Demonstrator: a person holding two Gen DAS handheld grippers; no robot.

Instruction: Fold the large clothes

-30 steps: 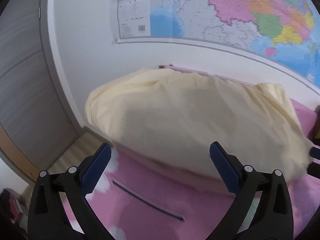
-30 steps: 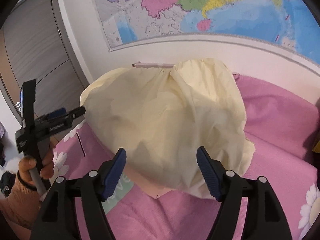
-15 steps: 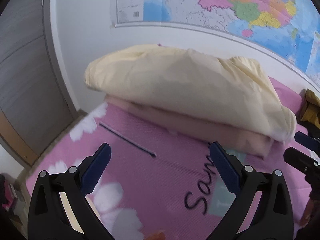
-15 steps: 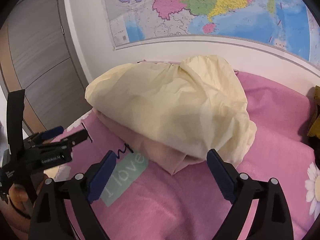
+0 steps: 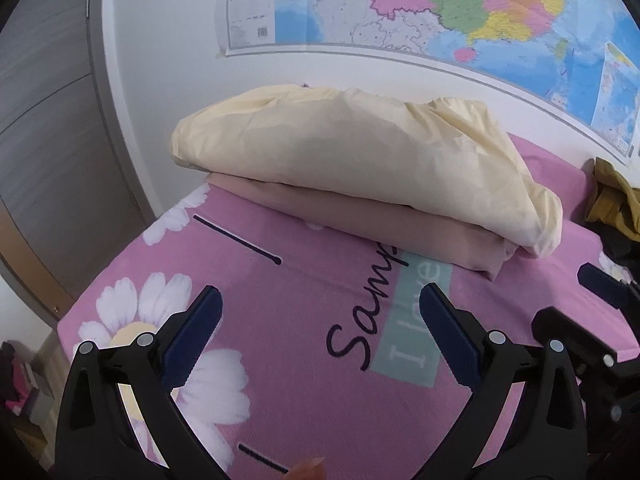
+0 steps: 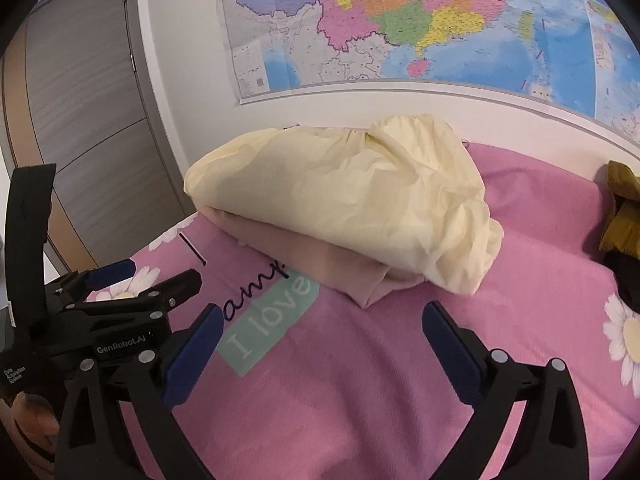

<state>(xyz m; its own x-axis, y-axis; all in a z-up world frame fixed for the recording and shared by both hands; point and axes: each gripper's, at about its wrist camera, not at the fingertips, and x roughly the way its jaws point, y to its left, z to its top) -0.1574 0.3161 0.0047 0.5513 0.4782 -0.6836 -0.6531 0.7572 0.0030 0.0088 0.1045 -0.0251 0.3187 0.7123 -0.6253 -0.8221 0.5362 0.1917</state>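
Observation:
A pale yellow folded garment (image 5: 352,160) lies on top of a folded beige-pink garment (image 5: 360,220) at the far side of the pink bed, against the wall. Both show in the right wrist view too, the yellow one (image 6: 352,204) over the beige one (image 6: 320,264). My left gripper (image 5: 320,336) is open and empty, held back above the bedsheet, short of the stack. My right gripper (image 6: 320,348) is open and empty, also short of the stack. The left gripper (image 6: 120,280) shows at the left of the right wrist view.
The pink bedsheet (image 5: 280,300) has daisy prints and lettering. A mustard and dark pile of clothes (image 5: 612,200) lies at the right, seen also in the right wrist view (image 6: 624,216). A wall map (image 6: 400,20) hangs behind. A grey wardrobe door (image 6: 88,100) stands at left.
Both grippers have pulled back and away from the yellow garment, which now rests on the beige one. More of the bedsheet shows in front of them.

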